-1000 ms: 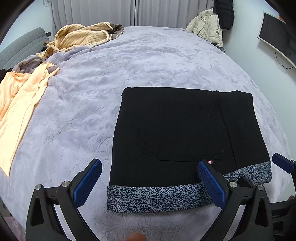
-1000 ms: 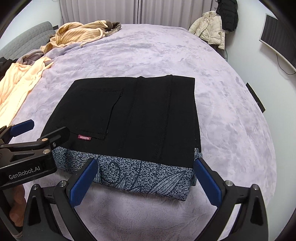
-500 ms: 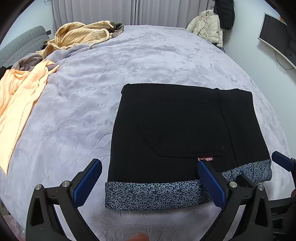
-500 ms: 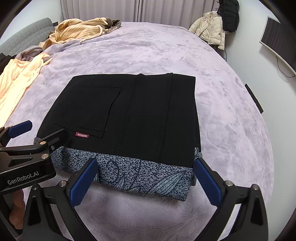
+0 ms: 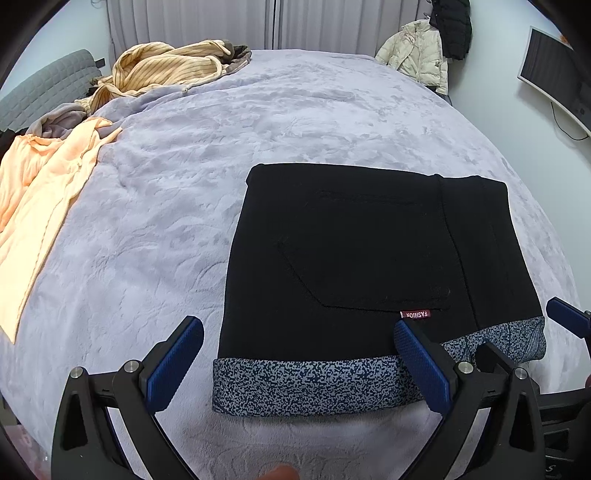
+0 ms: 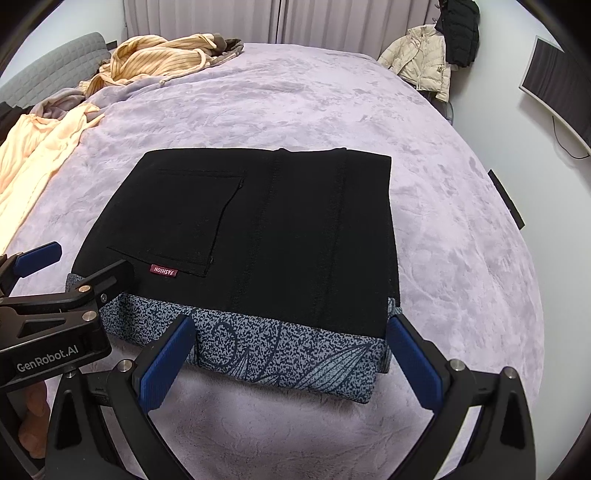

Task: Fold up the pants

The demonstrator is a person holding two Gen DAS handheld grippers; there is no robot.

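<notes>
Bedroom w/ lavender plush blanket [image 5: 295,122] covering the bed, pale curtains [image 5: 258,22] at the back.

Left wrist view: black pants [image 5: 369,251] lie folded into a flat rectangle on the blanket, right of center, blue-grey speckled lining band [image 5: 314,384] showing along the near edge. Back pocket faces up w/ a small red FASHION tag [image 5: 415,314] near the band. Left gripper [image 5: 297,354] has jaws spread wide, nothing between the blue pads [image 5: 173,365], sitting just short of the near edge of the pants; the right-side pad overlaps the band in the pic, contact can't be told. Peach garment [image 5: 40,199] lies at left edge, yellow striped garment [image 5: 166,70] bunched far left. Cream jacket [image 5: 421,55] and black coat [image 5: 452,29] hang far right, monitor [image 5: 557,77] on right wall. Tip of right gripper shows at right edge.

Right wrist view: same pants [image 6: 258,229] center frame, pocket on the left half, speckled band [image 6: 288,354] w/ leaf print nearest. Right gripper [image 6: 290,360] also wide apart, empty, straddling the band's near edge w/o clamping. Left gripper [image 6: 55,295] comes in from the left, body marked GenRobot.AI, its tip over the pants' near-left corner. Grey headboard [image 6: 55,70] far left.
</notes>
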